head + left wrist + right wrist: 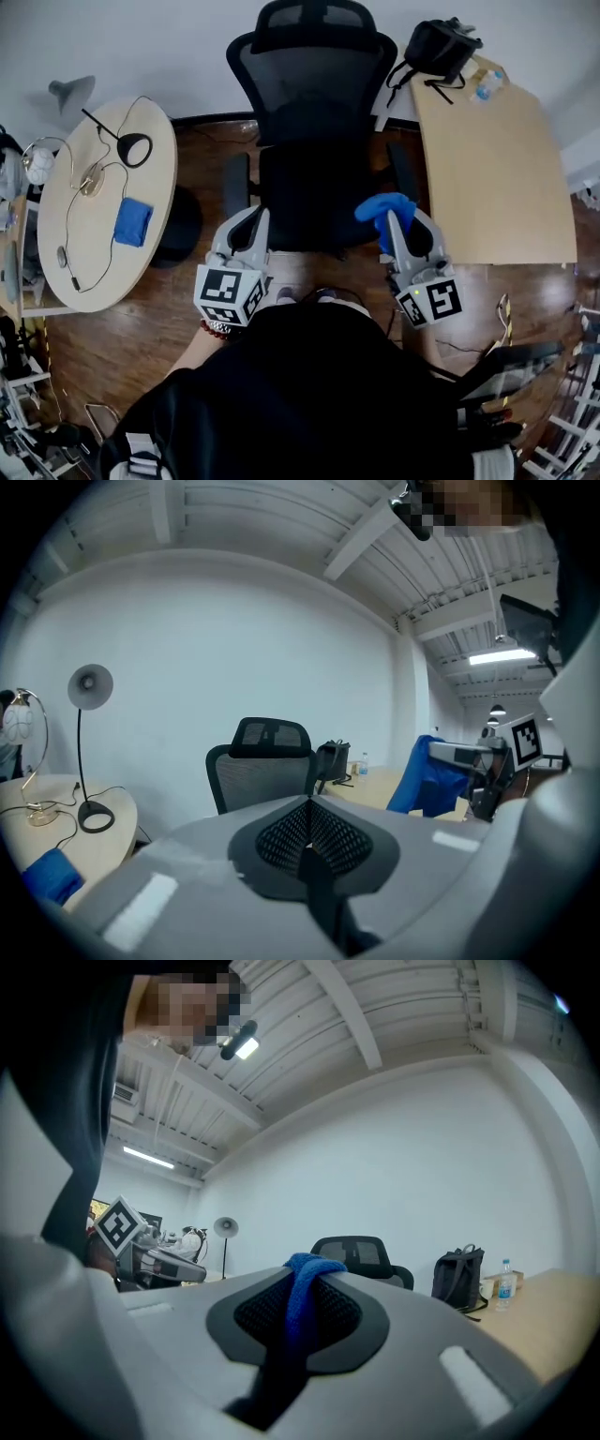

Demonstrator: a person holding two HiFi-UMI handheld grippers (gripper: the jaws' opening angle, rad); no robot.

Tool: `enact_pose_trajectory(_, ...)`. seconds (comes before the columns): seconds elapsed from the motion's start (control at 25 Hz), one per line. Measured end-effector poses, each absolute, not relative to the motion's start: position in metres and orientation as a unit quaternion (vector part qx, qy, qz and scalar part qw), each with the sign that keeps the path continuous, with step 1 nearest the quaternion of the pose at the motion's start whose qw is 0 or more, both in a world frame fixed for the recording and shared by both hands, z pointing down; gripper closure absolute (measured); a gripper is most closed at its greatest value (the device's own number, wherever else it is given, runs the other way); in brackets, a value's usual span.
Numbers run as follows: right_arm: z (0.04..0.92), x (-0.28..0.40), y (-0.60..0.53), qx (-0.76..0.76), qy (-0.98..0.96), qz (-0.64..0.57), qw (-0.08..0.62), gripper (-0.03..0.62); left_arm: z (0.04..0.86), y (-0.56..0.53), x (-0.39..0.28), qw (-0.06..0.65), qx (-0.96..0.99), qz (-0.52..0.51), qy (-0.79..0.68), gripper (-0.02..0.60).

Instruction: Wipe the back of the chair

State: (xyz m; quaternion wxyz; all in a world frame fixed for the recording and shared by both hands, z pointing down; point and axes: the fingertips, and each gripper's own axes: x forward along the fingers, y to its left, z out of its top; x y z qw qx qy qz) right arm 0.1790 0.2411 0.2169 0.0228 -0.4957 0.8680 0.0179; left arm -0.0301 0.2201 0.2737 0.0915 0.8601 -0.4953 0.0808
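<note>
The left gripper is held at the left front corner of the seat of the office chair, with its jaws pressed together and nothing caught between them, as is seen plainly in the left gripper view. The chair is turned toward the person, so its mesh backrest is stood upright beyond the seat, straight ahead of both pairs of jaws, with its long axis running up to the headrest. The right gripper is held at the right front corner of the seat, and its jaws are clamped on a blue cloth, which is bunched above the tips and hangs down between them in the right gripper view. Both grippers are judged about equally far from the backrest, but only the right one carries the cloth, so the reach forward and slightly leftward over the seat is expected from that side. No contact between cloth and backrest is made yet. At the left, a round table is seen bearing a desk lamp, cables and a spare blue cloth near its right edge. A wooden floor lies beneath. At the right, a rectangular table carries a black backpack at its far left corner and a water bottle just beside it.
</note>
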Motion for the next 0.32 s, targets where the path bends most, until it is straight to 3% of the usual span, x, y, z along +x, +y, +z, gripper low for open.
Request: enact_pose_trajectory(0.32, 0.221, 0.19, 0.238, -0.518, 0.855, 0.012, 0.021, 0.553, 0.287, 0.217, -0.031, 0.137, 0.859, 0.083, -0.486, 0.575)
